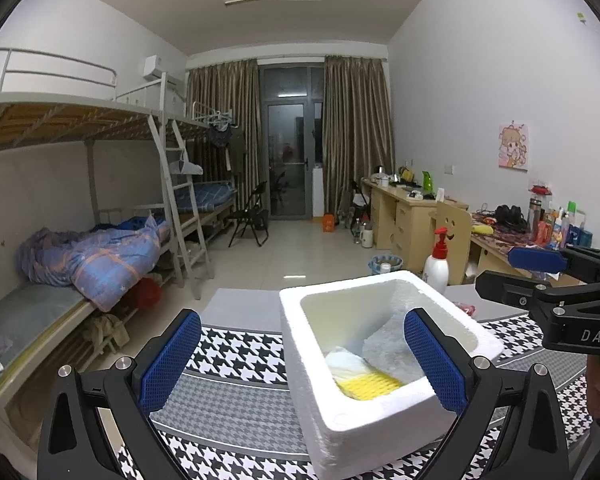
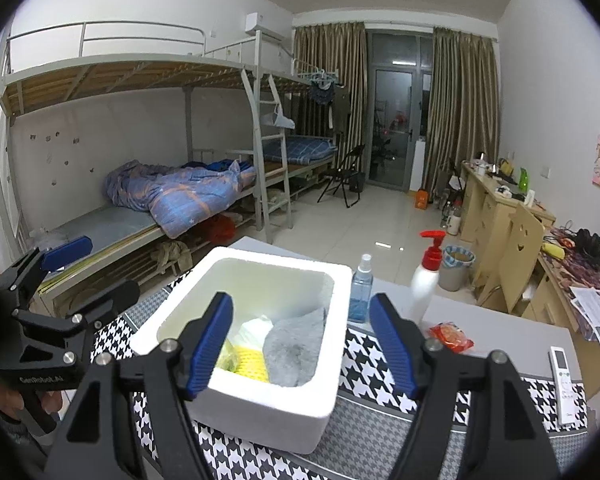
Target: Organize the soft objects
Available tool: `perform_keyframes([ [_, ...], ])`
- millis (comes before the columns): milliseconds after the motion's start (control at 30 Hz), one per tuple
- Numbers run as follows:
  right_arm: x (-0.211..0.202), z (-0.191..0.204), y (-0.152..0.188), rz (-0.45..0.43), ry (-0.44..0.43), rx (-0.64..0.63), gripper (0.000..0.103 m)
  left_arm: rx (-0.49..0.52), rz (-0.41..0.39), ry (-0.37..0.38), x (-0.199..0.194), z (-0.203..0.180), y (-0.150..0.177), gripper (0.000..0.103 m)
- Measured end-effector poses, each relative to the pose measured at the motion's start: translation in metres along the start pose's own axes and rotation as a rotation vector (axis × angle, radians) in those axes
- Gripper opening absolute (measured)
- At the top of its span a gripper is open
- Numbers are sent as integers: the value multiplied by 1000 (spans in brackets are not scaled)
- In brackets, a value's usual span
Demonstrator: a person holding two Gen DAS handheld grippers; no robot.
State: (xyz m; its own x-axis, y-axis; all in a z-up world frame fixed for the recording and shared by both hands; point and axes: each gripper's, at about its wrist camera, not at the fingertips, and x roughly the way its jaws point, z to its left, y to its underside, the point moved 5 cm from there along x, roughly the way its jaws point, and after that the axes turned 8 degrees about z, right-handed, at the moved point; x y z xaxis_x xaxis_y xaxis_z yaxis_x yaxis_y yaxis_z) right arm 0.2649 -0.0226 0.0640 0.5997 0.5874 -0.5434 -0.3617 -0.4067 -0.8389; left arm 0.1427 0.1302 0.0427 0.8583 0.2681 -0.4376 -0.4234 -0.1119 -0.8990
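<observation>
Foam box (image 2: 260,380): upright, mouth up, on houndstooth cloth (image 2: 380,412).
Inside: grey fluffy cloth (image 2: 296,348), yellow mesh (image 2: 252,364).
Beside: spray bottle (image 2: 361,292), pump bottle (image 2: 426,280).
Left gripper (image 1: 300,360): wide, empty.
Right gripper (image 2: 304,344): wide, empty.

- A black-and-white checked cloth (image 2: 384,364) lay on the grey table (image 2: 500,328).
- A white pump bottle with a red top (image 2: 428,276) stood on the table, near a small blue spray bottle (image 2: 361,292).
- A red snack packet (image 2: 451,336) lay just beside the cloth.
- A white remote (image 2: 561,376) lay near the table's right edge.
- A bunk bed (image 2: 140,76) stood along the left wall, with a blue quilt (image 2: 172,192) bunched up on the bottom bunk.
- A black folding chair (image 2: 346,180) stood by the brown curtains (image 2: 460,112).
- A cartoon picture (image 1: 514,146) hung on the right wall above the wooden desks (image 1: 404,216).
</observation>
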Motion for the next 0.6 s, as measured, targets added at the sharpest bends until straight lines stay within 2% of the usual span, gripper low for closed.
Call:
perform_keyframes([
  [133, -12, -4, 0, -30, 9, 23, 76, 14, -11, 9, -6, -6, -1, 102],
  [267, -17, -7, 1, -42, 24, 41, 82, 27, -22, 15, -12, -12, 1, 102],
  [600, -34, -14, 7, -84, 50, 61, 90, 57, -40, 43, -23, -28, 0, 102],
])
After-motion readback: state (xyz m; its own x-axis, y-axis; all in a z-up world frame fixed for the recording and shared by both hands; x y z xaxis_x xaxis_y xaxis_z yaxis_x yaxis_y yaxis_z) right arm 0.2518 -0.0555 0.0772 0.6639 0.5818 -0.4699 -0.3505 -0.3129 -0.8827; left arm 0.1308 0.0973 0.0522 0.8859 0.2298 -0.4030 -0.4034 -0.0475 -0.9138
